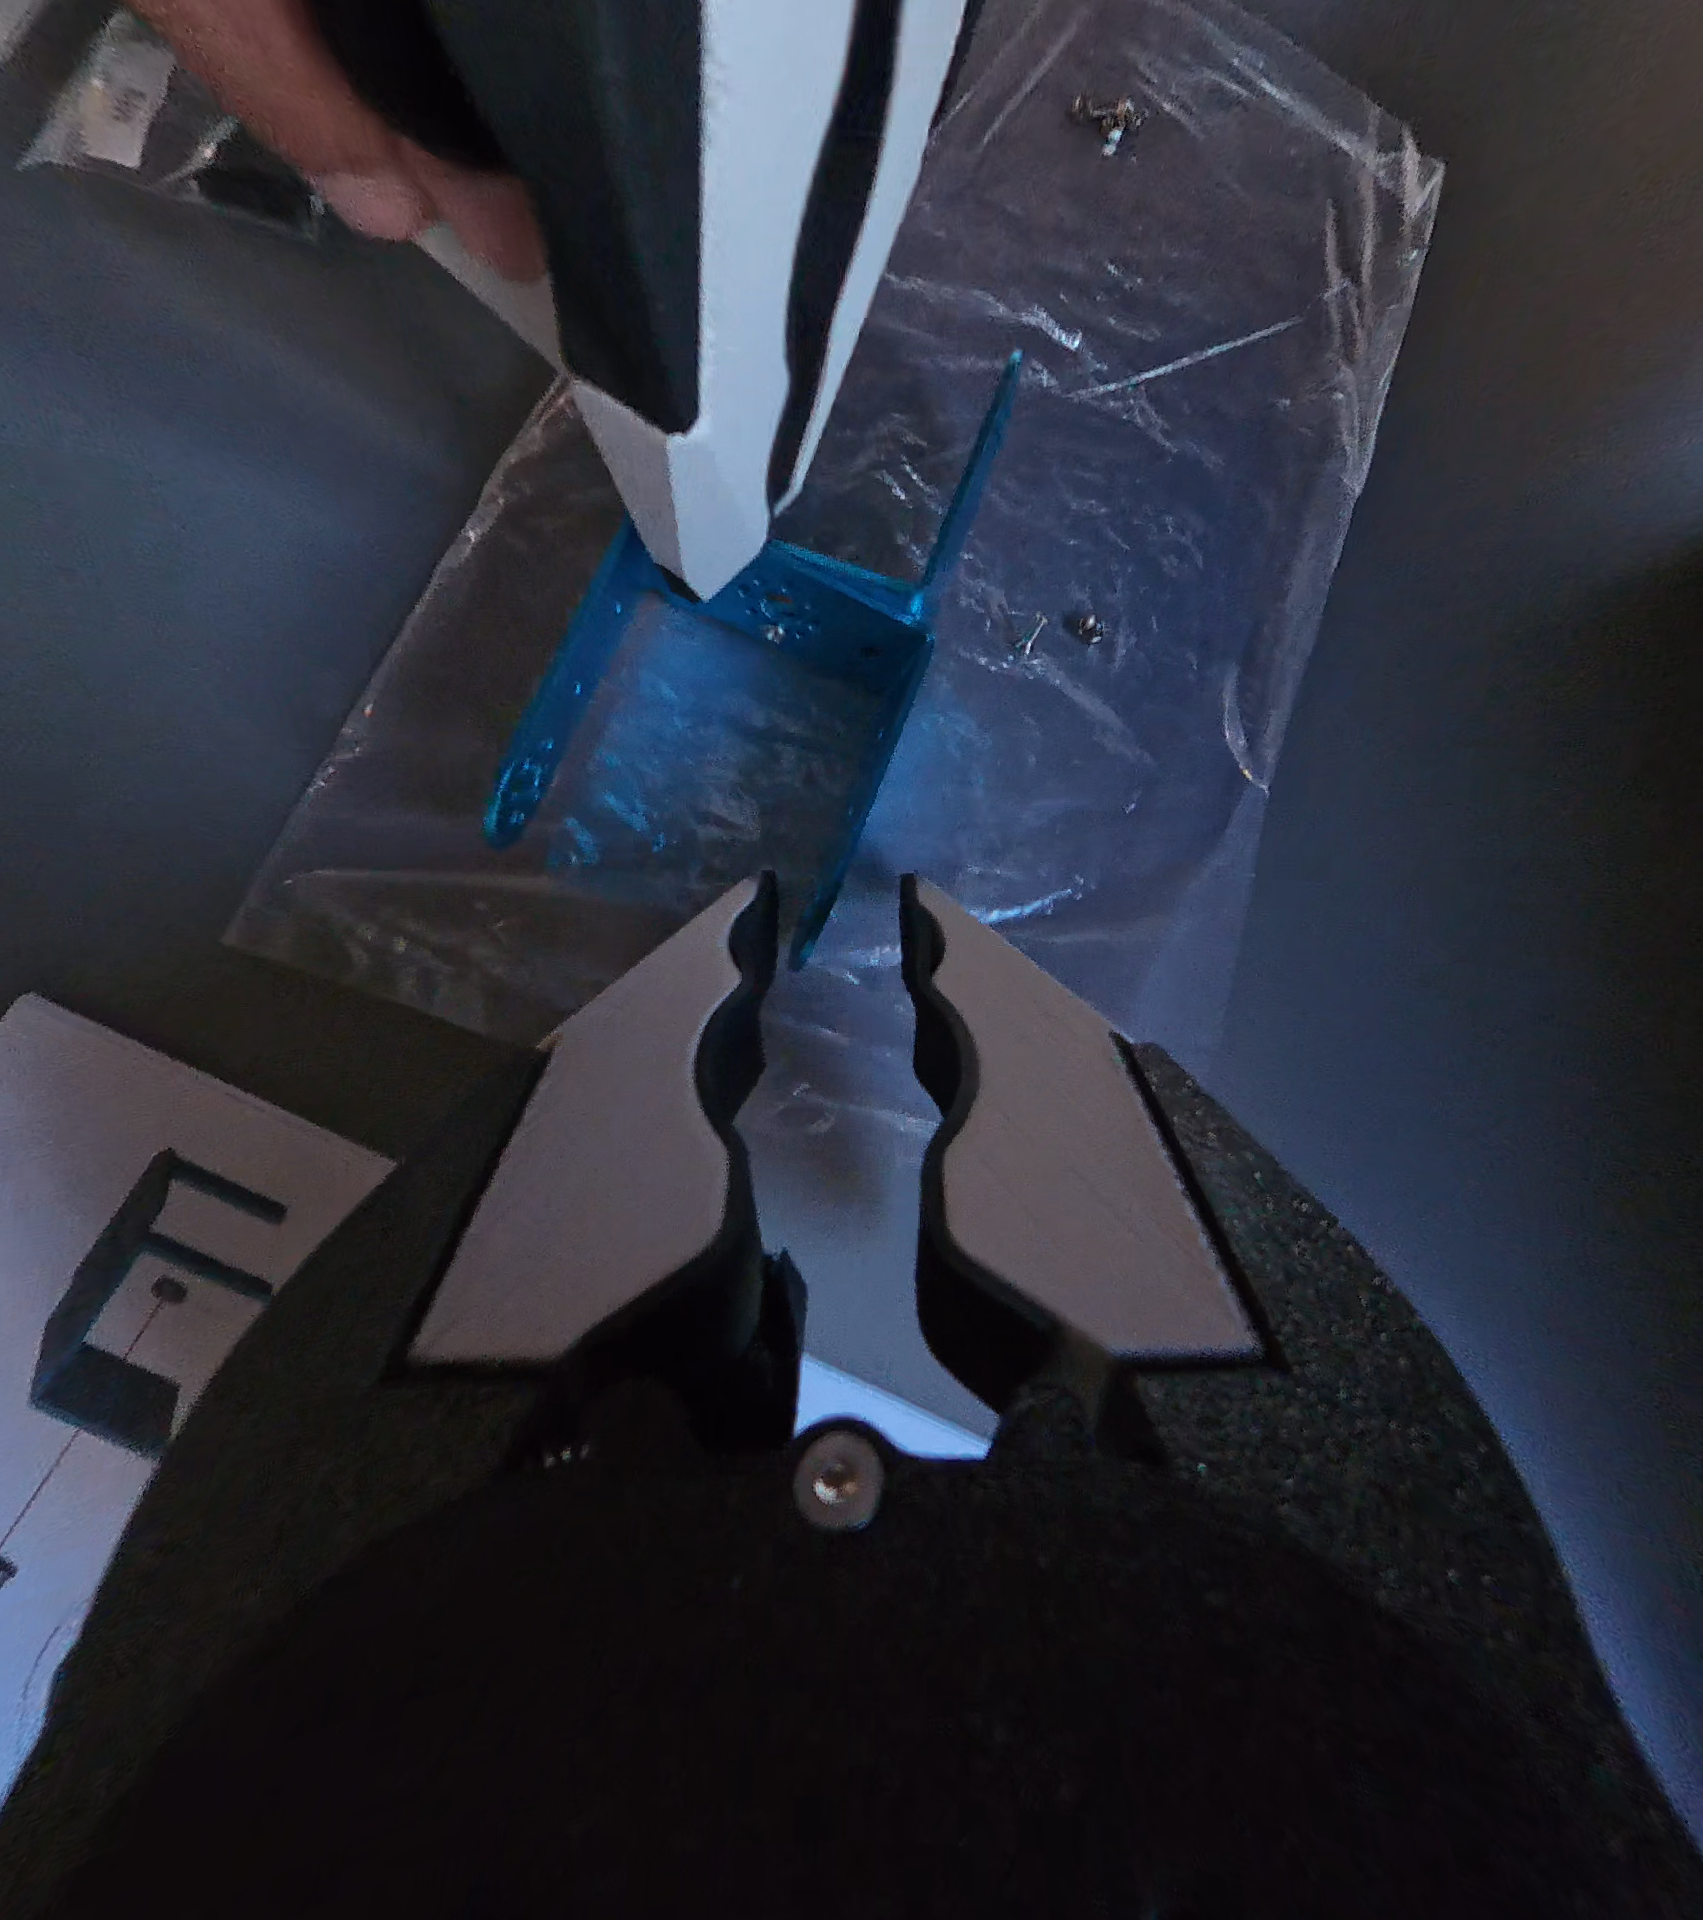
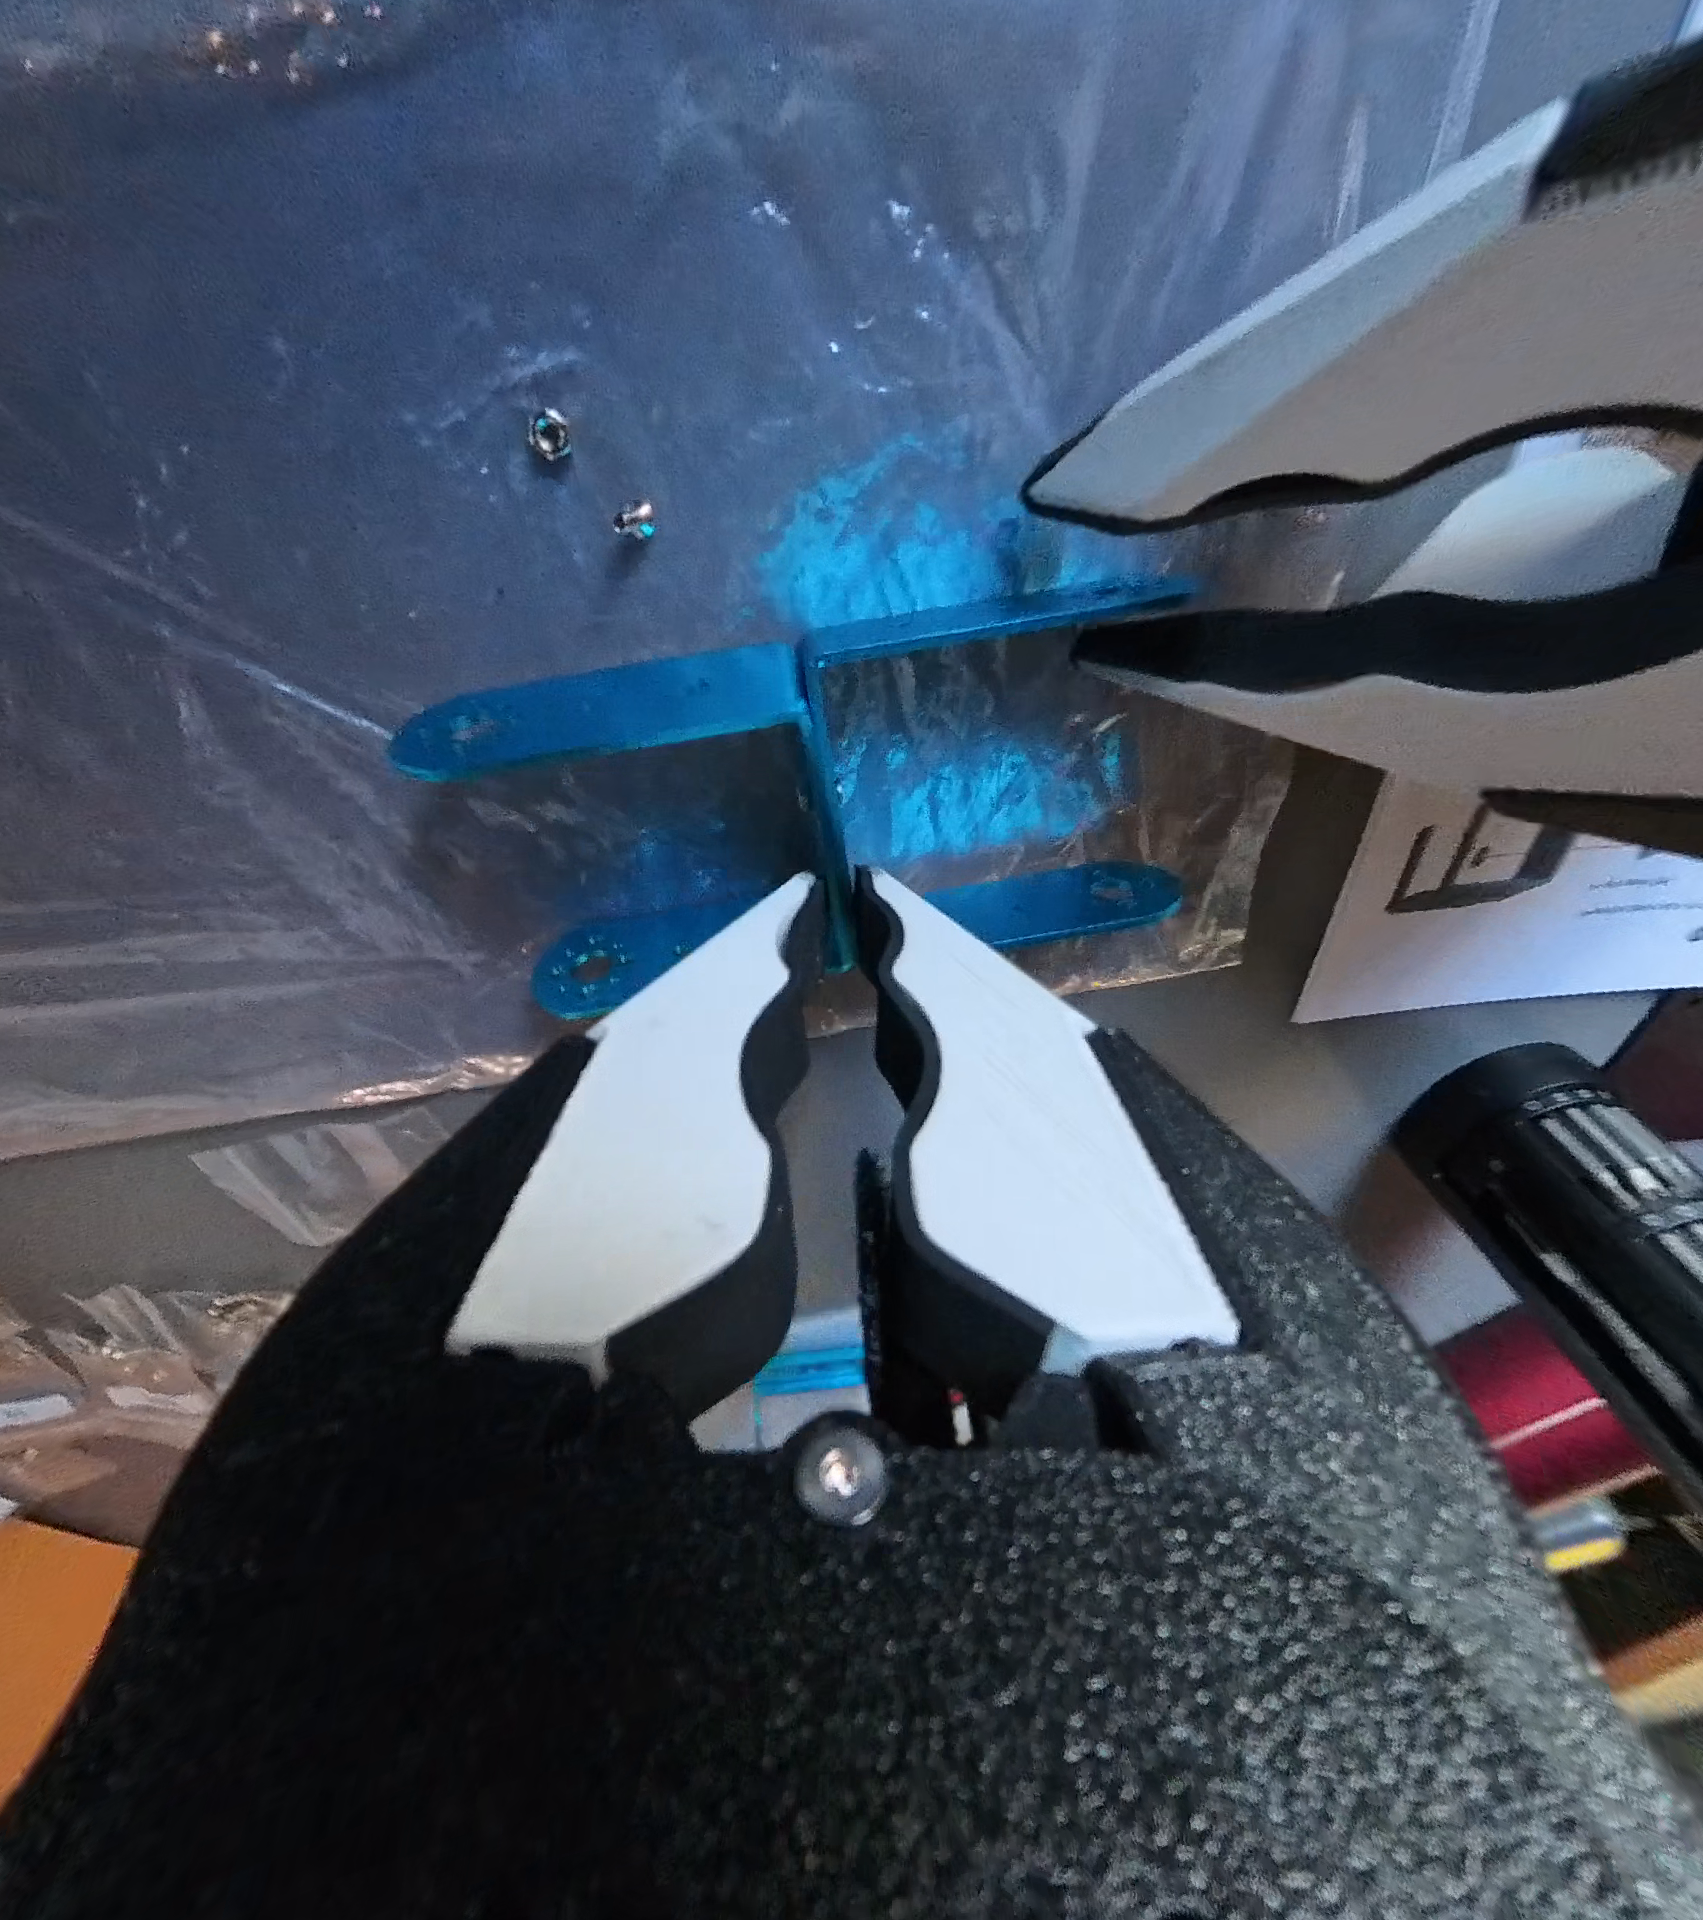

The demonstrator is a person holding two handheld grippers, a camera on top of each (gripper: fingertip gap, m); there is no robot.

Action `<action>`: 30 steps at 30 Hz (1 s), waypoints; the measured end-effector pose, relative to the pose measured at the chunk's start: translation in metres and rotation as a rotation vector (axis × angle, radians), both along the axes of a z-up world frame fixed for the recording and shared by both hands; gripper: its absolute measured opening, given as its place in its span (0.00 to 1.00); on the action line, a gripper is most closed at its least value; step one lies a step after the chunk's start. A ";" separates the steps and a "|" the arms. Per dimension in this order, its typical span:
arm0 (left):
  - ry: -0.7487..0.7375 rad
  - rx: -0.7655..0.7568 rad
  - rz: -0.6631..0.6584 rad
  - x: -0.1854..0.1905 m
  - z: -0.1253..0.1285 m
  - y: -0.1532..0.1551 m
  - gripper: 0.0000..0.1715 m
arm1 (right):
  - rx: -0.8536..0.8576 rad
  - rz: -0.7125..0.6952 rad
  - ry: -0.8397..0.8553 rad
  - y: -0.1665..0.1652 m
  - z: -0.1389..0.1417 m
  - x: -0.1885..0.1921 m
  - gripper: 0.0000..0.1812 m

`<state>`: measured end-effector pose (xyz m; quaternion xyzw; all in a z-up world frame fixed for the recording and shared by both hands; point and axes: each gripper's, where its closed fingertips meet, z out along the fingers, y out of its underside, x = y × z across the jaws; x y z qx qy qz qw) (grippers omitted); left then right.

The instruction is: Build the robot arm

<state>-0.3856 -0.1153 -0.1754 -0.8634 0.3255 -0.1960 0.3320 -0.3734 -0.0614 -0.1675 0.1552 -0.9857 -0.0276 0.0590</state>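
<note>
A blue metal bracket assembly (image 1: 774,613), two U-shaped pieces set back to back, stands on a clear plastic bag (image 1: 1138,468) on a dark table. My right gripper (image 2: 836,894) is shut on the thin middle web of the blue bracket assembly (image 2: 618,707); in the left wrist view it (image 1: 712,582) comes down from the top. My left gripper (image 1: 836,904) is open, its jaws on either side of one bracket arm tip without closing on it. In the right wrist view it (image 2: 1060,577) enters from the right around the upper arm.
A nut (image 2: 548,431) and a small screw (image 2: 633,516) lie loose on the bag (image 2: 203,416), with more hardware farther off (image 1: 1107,114). A printed sheet with a diagram (image 1: 16,1195) lies beside the bag. A black ribbed handle (image 2: 1605,1247) and small parts bags (image 2: 47,1351) lie near the table edge. The tips of one gripper are about 6 cm away from the tips of the other.
</note>
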 end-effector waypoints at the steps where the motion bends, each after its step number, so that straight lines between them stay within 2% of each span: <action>1: -0.016 0.001 -0.005 0.002 0.000 0.000 0.11 | -0.011 -0.026 -0.015 0.000 -0.002 0.001 0.03; 6: -0.040 -0.006 -0.018 0.004 0.000 0.001 0.06 | -0.069 -0.078 -0.035 0.001 -0.009 0.002 0.03; 9: -0.005 0.017 -0.015 0.002 -0.001 0.002 0.07 | -0.089 -0.130 -0.042 0.003 -0.010 0.003 0.13; 14: -0.013 0.043 0.024 -0.002 0.007 0.002 0.20 | -0.188 -0.310 0.027 0.008 0.010 0.007 0.26; 17: -0.018 0.036 0.015 -0.001 0.010 -0.001 0.18 | -0.317 -0.475 0.086 0.012 0.033 0.021 0.27; 20: -0.033 0.030 0.009 0.003 0.013 0.001 0.18 | -0.532 -0.573 0.129 -0.002 0.044 0.039 0.23; 22: 0.020 0.027 0.019 0.001 0.008 0.005 0.18 | -0.567 -0.651 0.161 0.000 0.035 0.047 0.24; 25: 0.125 0.037 -0.002 -0.001 -0.001 0.006 0.17 | -0.600 -0.856 0.159 0.010 0.013 0.055 0.30; 28: 0.181 0.054 -0.042 0.002 -0.001 0.006 0.11 | -0.660 -1.036 0.148 0.018 -0.008 0.053 0.25; 30: 0.198 0.056 -0.057 0.004 -0.002 0.007 0.10 | -0.784 -1.100 0.096 0.010 -0.005 0.049 0.17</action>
